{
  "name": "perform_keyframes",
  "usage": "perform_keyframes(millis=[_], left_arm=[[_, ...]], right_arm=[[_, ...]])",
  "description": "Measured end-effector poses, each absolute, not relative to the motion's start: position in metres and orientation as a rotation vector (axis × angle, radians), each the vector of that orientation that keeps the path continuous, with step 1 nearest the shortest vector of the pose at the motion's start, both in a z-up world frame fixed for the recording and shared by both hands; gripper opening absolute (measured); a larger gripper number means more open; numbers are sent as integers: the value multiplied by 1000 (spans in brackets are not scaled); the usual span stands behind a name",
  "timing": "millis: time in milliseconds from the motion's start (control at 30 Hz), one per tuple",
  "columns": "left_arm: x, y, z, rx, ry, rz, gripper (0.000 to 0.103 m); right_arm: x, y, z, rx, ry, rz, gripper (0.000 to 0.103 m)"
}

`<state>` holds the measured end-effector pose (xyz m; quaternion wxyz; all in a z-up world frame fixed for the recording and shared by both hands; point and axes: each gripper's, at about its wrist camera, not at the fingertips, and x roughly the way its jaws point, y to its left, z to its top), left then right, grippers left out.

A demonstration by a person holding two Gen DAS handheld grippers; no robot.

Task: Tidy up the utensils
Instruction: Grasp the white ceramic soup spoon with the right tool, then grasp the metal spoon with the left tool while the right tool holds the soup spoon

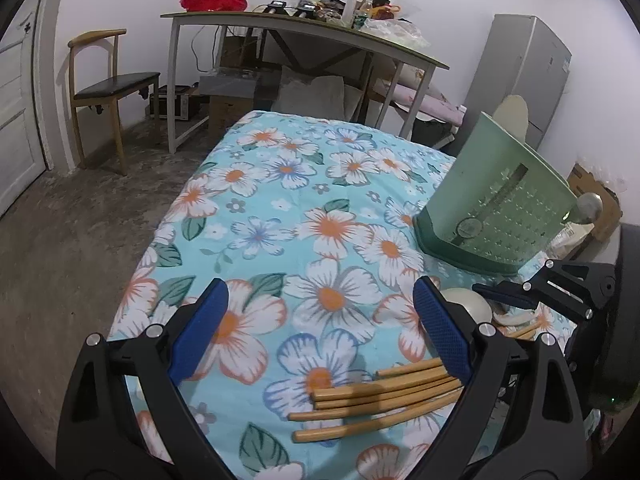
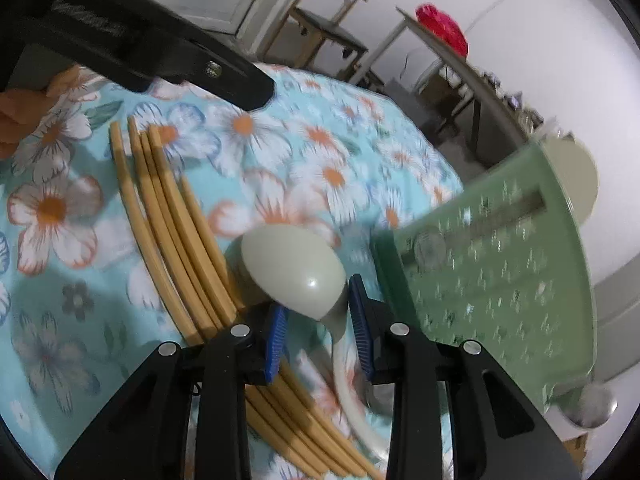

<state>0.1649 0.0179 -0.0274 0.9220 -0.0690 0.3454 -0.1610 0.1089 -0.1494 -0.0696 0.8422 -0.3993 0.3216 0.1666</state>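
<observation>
My right gripper (image 2: 318, 300) is shut on the narrow end of a pale spoon (image 2: 294, 268), bowl forward, low over the floral cloth. The spoon's handle runs back between the blue pads. Several wooden chopsticks (image 2: 168, 216) lie side by side on the cloth just left of it. A green perforated utensil holder (image 2: 492, 280) stands to the right. In the left wrist view my left gripper (image 1: 320, 286) hangs open and empty above the cloth, the chopsticks (image 1: 380, 396) under its right finger. The spoon (image 1: 468, 304) and right gripper (image 1: 494, 296) are beyond that finger, the holder (image 1: 492, 208) behind.
A cream utensil (image 1: 514, 116) sticks up from the holder and a metal ladle (image 1: 590, 206) hangs at its side. More pale spoons (image 1: 516, 316) lie by the right gripper. Behind stand a cluttered desk (image 1: 304, 28), a chair (image 1: 108, 88) and a grey fridge (image 1: 528, 76). A hand (image 2: 12, 120) shows at left.
</observation>
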Motion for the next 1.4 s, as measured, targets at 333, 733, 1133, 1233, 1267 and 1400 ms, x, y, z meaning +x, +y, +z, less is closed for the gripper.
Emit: perform_keyframes(millis=[333, 733, 1133, 1233, 1267, 1400], left_arm=[[166, 28, -26, -156, 704, -306, 89], [155, 21, -14, -174, 656, -360, 89], [156, -45, -10, -273, 720, -655, 83], [164, -68, -18, -305, 795, -749, 75], [169, -77, -22, -316, 830, -777, 69], [184, -105, -41, -338, 940, -826, 56]], right_arm=[[100, -138, -68, -926, 543, 278, 11], [69, -203, 6, -481, 417, 34, 8], [21, -286, 16, -52, 403, -114, 8], [12, -296, 10, -11, 408, -121, 8], [11, -298, 9, 3, 409, -119, 8], [10, -303, 7, 34, 401, -116, 8]])
